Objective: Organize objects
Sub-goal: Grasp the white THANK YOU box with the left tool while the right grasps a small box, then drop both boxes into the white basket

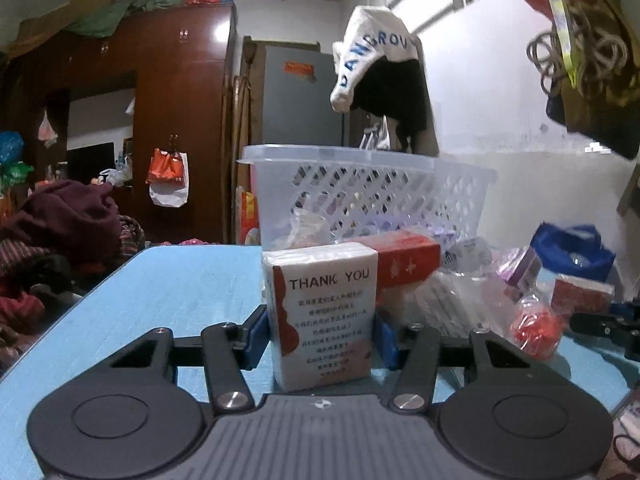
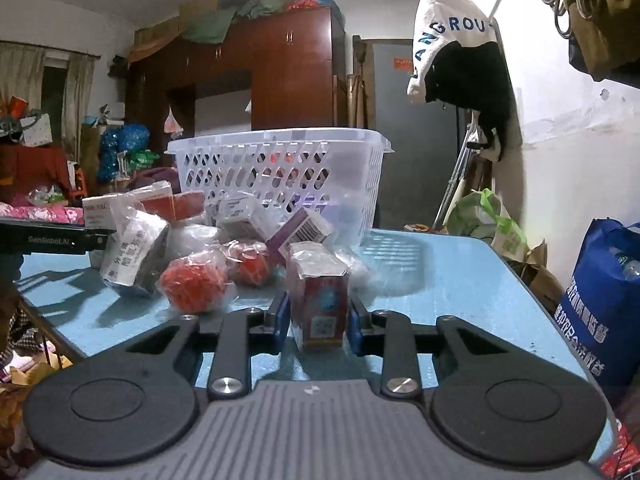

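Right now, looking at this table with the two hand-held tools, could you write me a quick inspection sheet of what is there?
Surface: blue table, bare on the right-hand side in the right wrist view.
Job's things: white "THANK YOU" tissue pack standing upright; red wrapped box upright; white lattice basket at the back of the table.
Clutter: red ball in plastic wrap, wrapped packets and small boxes heaped in front of the basket.
Grippers: left gripper brackets the tissue pack; right gripper brackets the red box; contact cannot be told.
Cables: nothing seen.
Surroundings: wooden wardrobe, hanging white cap, blue bag.
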Demonstrator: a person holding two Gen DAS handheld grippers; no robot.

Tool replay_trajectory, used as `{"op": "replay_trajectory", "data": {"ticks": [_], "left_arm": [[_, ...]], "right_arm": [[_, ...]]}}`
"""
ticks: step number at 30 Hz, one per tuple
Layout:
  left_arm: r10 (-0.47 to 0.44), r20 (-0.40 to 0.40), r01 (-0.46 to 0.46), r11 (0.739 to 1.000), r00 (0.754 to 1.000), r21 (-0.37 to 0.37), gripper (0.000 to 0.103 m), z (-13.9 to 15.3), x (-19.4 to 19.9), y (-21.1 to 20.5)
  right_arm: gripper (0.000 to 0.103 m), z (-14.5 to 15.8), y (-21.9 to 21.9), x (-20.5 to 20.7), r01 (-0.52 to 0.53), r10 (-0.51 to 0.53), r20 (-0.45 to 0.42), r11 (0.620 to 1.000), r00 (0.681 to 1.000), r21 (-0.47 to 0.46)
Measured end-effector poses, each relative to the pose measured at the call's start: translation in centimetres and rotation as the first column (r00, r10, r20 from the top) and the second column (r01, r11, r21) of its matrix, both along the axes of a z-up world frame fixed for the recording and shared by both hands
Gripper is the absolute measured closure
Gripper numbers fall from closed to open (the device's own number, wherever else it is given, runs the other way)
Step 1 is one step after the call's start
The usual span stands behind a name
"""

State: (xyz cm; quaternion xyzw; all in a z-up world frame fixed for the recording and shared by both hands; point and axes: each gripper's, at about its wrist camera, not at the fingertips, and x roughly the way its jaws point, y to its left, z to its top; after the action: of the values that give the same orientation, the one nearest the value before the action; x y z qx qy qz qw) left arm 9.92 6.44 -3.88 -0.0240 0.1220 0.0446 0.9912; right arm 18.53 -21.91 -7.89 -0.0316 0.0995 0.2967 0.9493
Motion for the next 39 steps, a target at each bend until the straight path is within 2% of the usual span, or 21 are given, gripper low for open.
{"op": "replay_trajectory", "data": {"ticks": [7, 12, 18, 21, 25, 27, 31, 33, 35, 37, 39], "left_arm": [[-0.029, 0.046, 0.028, 0.999, 0.999, 0.020, 0.046, 0.0, -1.5, 0.0], [-0.056, 0.058, 0.053, 0.997, 0.997, 0.051, 0.046, 0.0, -1.9, -0.7], [-0.076, 0.071, 0.072, 0.996, 0.995, 0.052, 0.046, -0.1, -2.1, -0.9], [-0.082, 0.081, 0.079, 0.996, 0.993, 0.042, 0.046, 0.0, -2.2, -0.6], [-0.085, 0.127, 0.084, 0.996, 0.988, 0.015, 0.046, 0.7, -2.7, -0.1], [-0.091, 0.149, 0.092, 0.996, 0.985, -0.003, 0.046, 1.7, -2.6, 0.4], [-0.108, 0.181, 0.113, 0.993, 0.978, -0.021, 0.046, 5.5, -0.6, 1.2], [-0.121, 0.187, 0.127, 0.992, 0.975, -0.023, 0.046, 8.2, 1.5, 1.5], [-0.131, 0.174, 0.138, 0.990, 0.976, -0.033, 0.046, 10.7, 4.3, 1.7], [-0.121, 0.129, 0.128, 0.990, 0.984, -0.052, 0.046, 12.7, 7.8, 1.9], [-0.115, 0.053, 0.120, 0.989, 0.992, -0.084, 0.046, 13.7, 11.8, 2.2]], "right_arm": [[0.071, 0.2, -0.2, -0.3, -0.005, 0.005, -0.009, 1.000, 1.000, 0.015], [0.071, 0.4, -0.3, -0.8, -0.011, 0.011, -0.002, 1.000, 1.000, 0.026], [0.071, 0.9, -0.3, -1.5, -0.039, 0.038, 0.024, 0.998, 0.999, 0.042], [0.071, 1.1, -0.1, -1.7, -0.045, 0.043, 0.043, 0.997, 0.998, 0.057], [0.071, 1.9, -0.3, -2.1, -0.064, 0.052, 0.112, 0.992, 0.992, 0.111], [0.071, 2.9, 0.1, -2.4, -0.073, 0.051, 0.177, 0.990, 0.983, 0.123], [0.071, 6.3, 2.3, -1.2, -0.012, -0.024, 0.279, 0.992, 0.960, 0.125], [0.072, 8.9, 3.9, 1.0, -0.057, 0.021, 0.266, 0.990, 0.964, 0.126], [0.072, 11.1, 6.0, 3.3, -0.060, 0.036, 0.262, 0.995, 0.964, 0.082], [0.072, 13.3, 8.0, 6.4, -0.087, 0.074, 0.204, 0.994, 0.976, 0.058], [0.072, 15.1, 10.1, 9.7, -0.076, 0.072, 0.148, 0.997, 0.986, 0.018]]}}
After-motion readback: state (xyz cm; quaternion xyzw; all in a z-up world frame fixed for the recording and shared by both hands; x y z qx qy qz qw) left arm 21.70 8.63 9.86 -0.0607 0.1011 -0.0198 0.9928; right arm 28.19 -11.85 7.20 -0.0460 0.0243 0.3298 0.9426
